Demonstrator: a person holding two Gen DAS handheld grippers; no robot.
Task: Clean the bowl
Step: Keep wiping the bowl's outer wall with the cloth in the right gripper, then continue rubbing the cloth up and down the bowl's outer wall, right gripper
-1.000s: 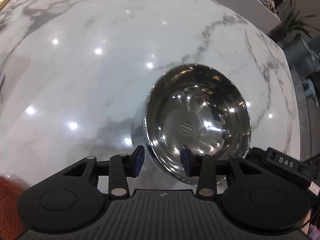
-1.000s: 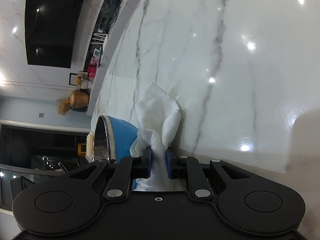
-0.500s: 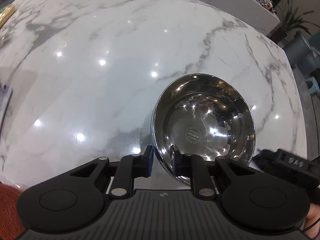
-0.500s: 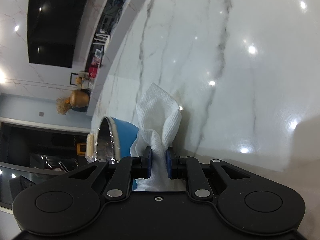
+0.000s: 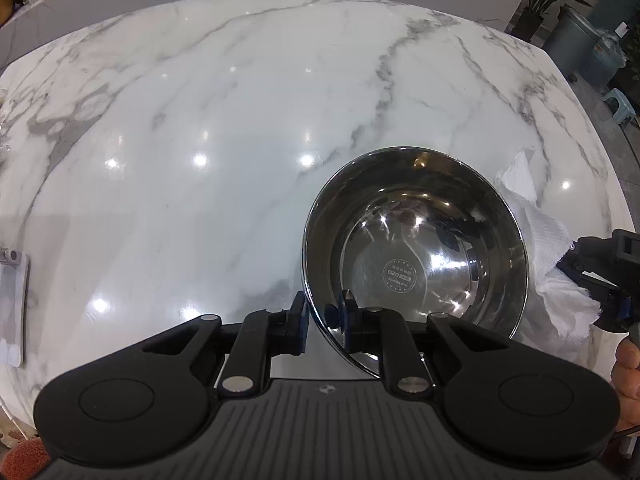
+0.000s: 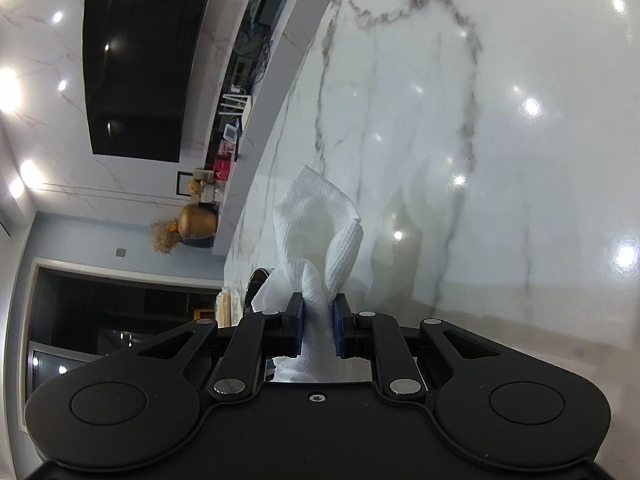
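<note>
The left gripper (image 5: 323,322) clamps the bowl (image 5: 416,252) rim, tilting it open for wiping; the right gripper (image 6: 319,330) pinches the towel (image 6: 316,232) beside it.

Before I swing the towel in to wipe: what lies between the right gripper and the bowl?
Only the paper towel it clamps, bunched against the bowl rim's outside; the left wrist view shows this.

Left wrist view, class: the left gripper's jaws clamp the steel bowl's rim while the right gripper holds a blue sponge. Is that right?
Not quite. The right gripper holds a white paper towel, as the right wrist view shows. The left gripper does clamp the steel bowl by its rim.
</note>
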